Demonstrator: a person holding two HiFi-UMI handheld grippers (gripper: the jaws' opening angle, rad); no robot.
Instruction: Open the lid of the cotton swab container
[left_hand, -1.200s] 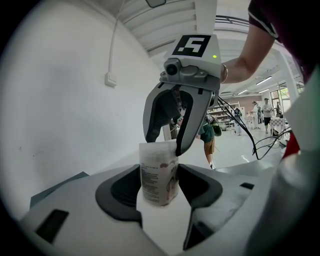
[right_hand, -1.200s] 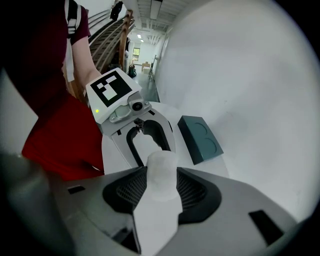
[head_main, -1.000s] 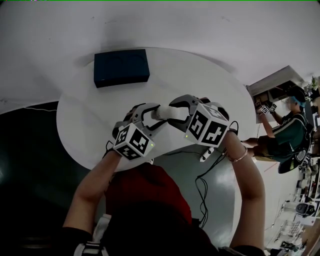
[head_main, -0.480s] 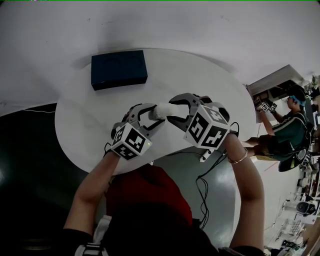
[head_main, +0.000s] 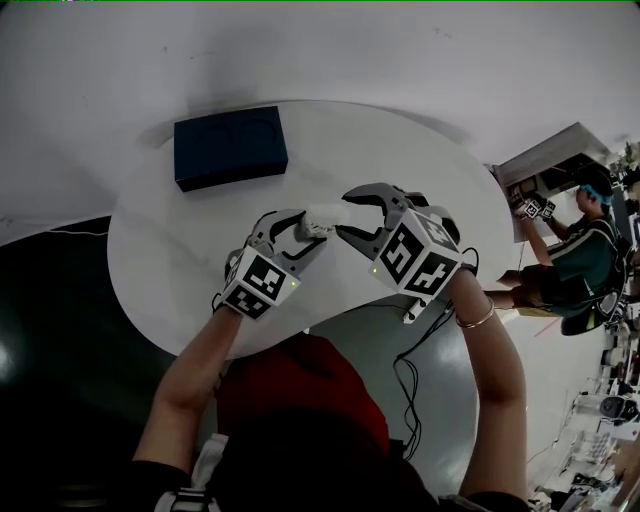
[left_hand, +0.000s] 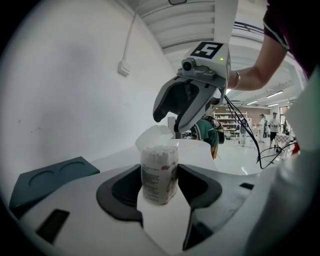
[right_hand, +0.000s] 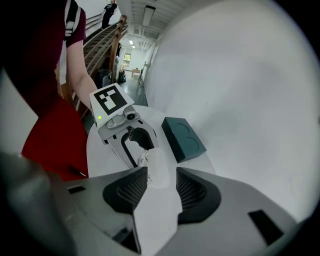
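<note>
at frame centre the left tool (left_hand: 160, 195) clamps the cotton swab container (left_hand: 159, 170) over the counter (head_main: 170, 240); the right tool (right_hand: 160, 187) pinches its lid (right_hand: 159, 167), tilted open. best, i think: hold the body upright, swing the lid back slowly.

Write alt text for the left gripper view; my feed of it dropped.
The left gripper is clamped on an upright cotton swab container whose lid is tipped back, baring white swab tips. The right gripper hangs close above the lid, and a dark blue box lies at left on the white table.
</note>
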